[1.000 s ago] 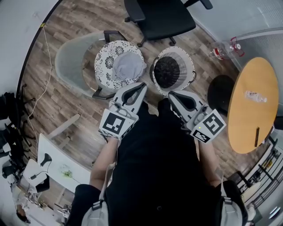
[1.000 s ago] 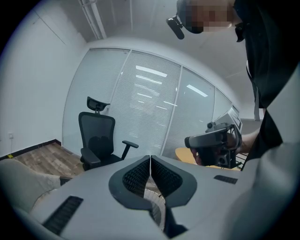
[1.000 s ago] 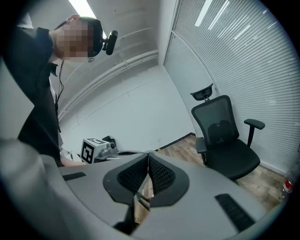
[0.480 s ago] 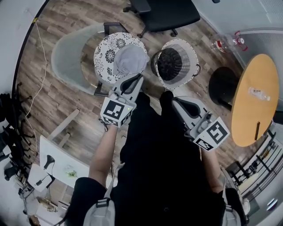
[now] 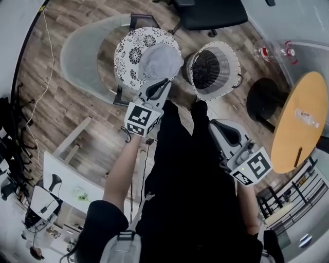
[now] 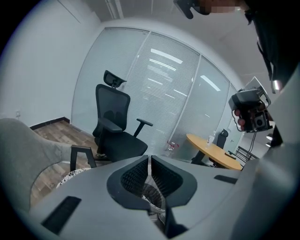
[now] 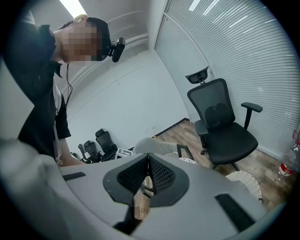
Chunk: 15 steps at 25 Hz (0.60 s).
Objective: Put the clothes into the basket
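**Grey garment on the patterned chair, basket beside it**

We look down on a wood floor [image 5: 61, 118], and a glass wall [image 6: 159, 89] with blinds closes the room. A clear mat [image 5: 82, 56] lies on the floor, and a round wooden table [image 5: 300, 123] stands at the right. The top edge cuts off a black office chair [image 5: 216, 13]. On the mat stands a patterned chair [image 5: 131, 49], with the grey garment [image 5: 160, 60] bunched on its seat. The white basket [image 5: 232, 72] stands just beside that chair on the floor. Its inside is dark, and we cannot tell what it holds. Our left gripper [image 5: 165, 82] hovers at the garment's near edge, jaws pressed together on nothing. We cannot tell whether it touches the cloth. Our right gripper [image 5: 212, 123], likewise closed and empty, hangs nearer us, short of the basket. Our own black clothes hide the floor beneath us.
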Each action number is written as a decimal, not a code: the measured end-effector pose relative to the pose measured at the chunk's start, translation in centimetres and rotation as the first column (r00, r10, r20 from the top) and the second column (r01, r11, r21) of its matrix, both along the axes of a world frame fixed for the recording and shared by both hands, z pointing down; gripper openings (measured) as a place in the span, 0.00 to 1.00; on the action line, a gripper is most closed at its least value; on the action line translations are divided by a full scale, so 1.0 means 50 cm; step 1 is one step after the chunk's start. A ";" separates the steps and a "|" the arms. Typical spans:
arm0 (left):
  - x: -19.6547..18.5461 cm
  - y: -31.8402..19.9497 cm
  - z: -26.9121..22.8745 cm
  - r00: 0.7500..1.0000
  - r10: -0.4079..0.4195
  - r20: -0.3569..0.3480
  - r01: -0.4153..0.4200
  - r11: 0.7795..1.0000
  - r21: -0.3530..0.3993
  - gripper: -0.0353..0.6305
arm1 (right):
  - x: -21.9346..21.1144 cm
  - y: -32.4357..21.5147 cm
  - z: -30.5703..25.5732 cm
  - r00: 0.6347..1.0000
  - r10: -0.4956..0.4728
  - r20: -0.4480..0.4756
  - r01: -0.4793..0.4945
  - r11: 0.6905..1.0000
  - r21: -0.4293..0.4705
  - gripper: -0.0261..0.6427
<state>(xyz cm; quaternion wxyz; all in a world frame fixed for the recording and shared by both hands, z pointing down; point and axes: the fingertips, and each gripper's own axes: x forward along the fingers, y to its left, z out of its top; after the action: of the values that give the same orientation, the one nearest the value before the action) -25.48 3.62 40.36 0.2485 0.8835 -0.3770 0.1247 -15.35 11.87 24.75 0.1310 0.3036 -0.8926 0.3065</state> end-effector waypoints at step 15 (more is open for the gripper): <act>-0.044 -0.021 0.213 0.985 0.064 0.162 -0.052 0.995 -0.081 0.16 | 0.006 0.008 0.084 0.998 0.046 -0.036 -0.050 0.991 -0.124 0.06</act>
<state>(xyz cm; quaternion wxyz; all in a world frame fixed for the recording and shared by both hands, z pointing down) -27.69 2.56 51.00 0.2466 0.8707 -0.3652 0.2185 -15.05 12.26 28.97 0.1572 0.3211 -0.8619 0.3596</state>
